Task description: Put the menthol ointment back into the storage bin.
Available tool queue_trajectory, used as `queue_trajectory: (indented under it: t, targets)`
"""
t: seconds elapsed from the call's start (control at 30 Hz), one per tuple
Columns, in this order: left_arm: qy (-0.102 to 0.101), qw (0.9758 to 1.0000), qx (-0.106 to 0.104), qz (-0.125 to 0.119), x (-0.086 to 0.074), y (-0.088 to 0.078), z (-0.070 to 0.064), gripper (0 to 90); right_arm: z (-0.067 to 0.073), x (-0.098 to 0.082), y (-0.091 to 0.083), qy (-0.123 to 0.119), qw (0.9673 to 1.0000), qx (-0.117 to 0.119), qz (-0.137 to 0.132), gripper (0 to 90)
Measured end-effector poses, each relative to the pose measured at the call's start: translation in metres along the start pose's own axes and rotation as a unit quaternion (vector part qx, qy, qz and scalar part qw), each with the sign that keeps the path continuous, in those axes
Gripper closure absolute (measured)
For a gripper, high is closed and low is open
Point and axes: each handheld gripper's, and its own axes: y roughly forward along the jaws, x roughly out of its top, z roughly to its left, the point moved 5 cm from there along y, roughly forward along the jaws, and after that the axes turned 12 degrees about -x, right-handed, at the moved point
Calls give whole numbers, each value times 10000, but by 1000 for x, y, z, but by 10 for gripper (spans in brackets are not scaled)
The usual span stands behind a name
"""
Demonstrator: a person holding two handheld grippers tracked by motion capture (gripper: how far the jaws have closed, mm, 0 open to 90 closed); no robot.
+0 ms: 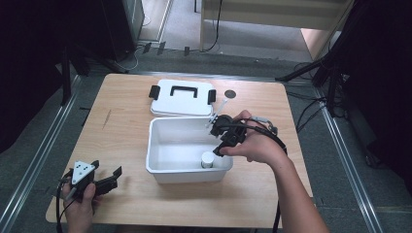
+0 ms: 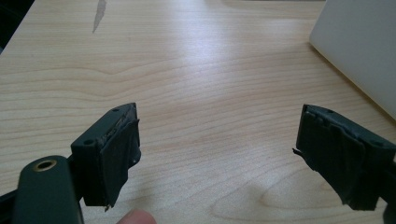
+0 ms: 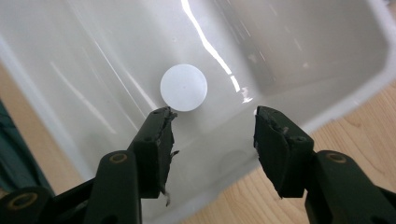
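A: Right tool (image 3: 212, 123)?
B: Jaws parted, empty, poised over the white bin (image 1: 158, 145). A small white-capped bottle (image 1: 208, 159) stands inside at the near wall, untouched.
A: Left tool (image 2: 215, 154)?
B: Wide open, empty, low over the counter (image 2: 187, 70), well apart from the bin. Lid (image 1: 182, 97) lies behind the bin.
A: Writing?
B: None legible. Bottle body hidden beneath its cap.
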Motion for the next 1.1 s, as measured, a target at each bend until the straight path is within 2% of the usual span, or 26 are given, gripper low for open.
queue_trajectory:
  t: [0.23,0.43,0.7,0.83,0.97,1.1]
  targets:
    - [9,10000,7,7,0,0,0,146,-19,-27,-23,431,9987,-149,-211,478]
    - [19,10000,5,31,0,0,0,146,-30,-49,-25,719,9969,-234,-204,477]
    - [27,10000,13,23,0,1,-1,145,-37,-81,-7,1054,9940,-284,-84,469]
    - [39,10000,20,27,0,0,-1,145,-38,-95,5,1163,9926,-320,-120,429]
    - [38,10000,18,26,0,0,0,146,-39,-111,17,1380,9895,-389,-196,386]
    - [40,10000,20,24,0,1,-1,145,-40,-128,27,1688,9839,-461,-359,343]
